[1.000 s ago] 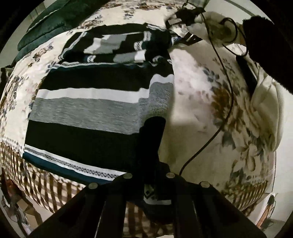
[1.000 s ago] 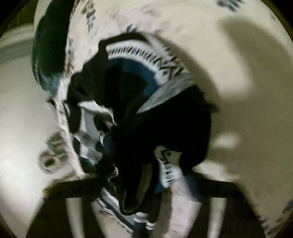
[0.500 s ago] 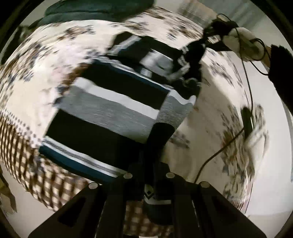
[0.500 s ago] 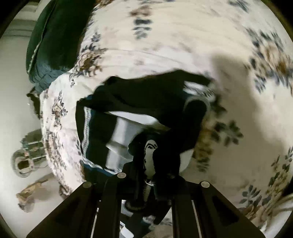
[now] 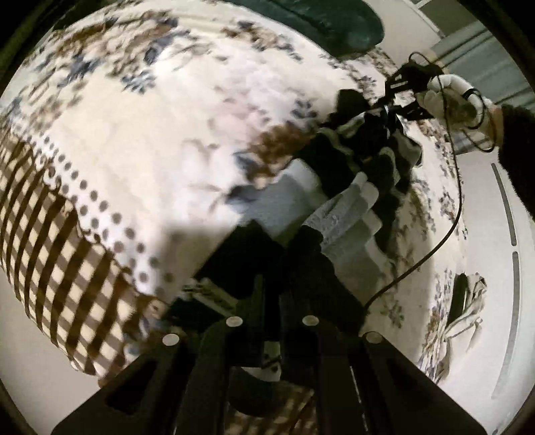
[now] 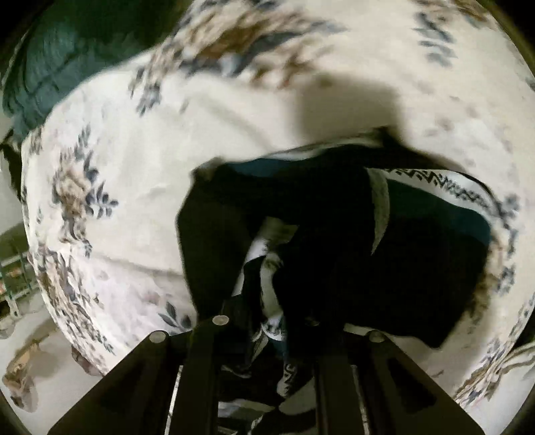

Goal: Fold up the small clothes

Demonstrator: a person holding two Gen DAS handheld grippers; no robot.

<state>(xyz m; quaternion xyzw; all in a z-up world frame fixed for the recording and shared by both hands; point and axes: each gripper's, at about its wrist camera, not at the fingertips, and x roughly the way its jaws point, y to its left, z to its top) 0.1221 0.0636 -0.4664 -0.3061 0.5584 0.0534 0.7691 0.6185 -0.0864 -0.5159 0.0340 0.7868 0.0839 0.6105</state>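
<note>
- Striped black, grey and white sweater (image 5: 337,214) bunched and lifted over a floral bedspread (image 5: 167,140).
- Left gripper (image 5: 272,291) clamped tight on the sweater's dark edge.
- Right gripper (image 6: 267,321) with jaws just widened a little — folds of cloth still between them, pinched.
- Dark green blanket (image 6: 67,60) far off — at the bed's edge.

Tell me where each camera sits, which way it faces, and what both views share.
Left wrist: sits on the left gripper, facing steeply down at the striped sweater above the floral bedspread; the gloved hand with the right gripper shows.
Right wrist: sits on the right gripper, facing steeply down at bunched sweater; only its own fingers show.
Shared: sweater, bedspread, dark green pillow.
</note>
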